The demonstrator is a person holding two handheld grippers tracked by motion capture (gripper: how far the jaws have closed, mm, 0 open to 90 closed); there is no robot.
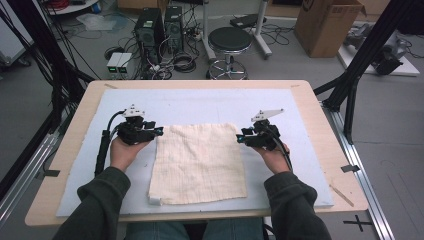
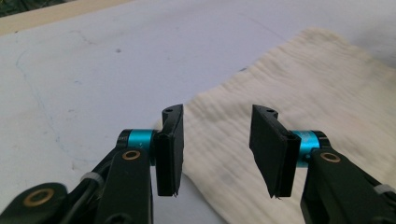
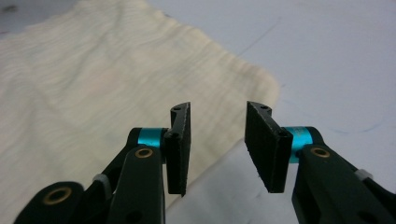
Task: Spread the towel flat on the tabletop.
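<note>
Left gripper [image 1: 159, 131] fingers [image 2: 170, 149] are released, nothing between them, aimed inward at the cloth's [image 1: 200, 162] far left corner. Right gripper [image 1: 240, 136] fingers [image 3: 180, 147] are released at the far right corner. Cloth lies flat on the desk [image 1: 65, 145]. Both hands rest palm-up beside it.

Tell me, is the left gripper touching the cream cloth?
Apart. In the left gripper view, the left gripper has open jaws with nothing between them, held clear above the cream cloth.

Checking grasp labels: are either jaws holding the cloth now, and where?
Nothing is held. The left gripper and the right gripper both stand with jaws open and nothing between them, beside the far corners of the cream cloth lying flat.
</note>
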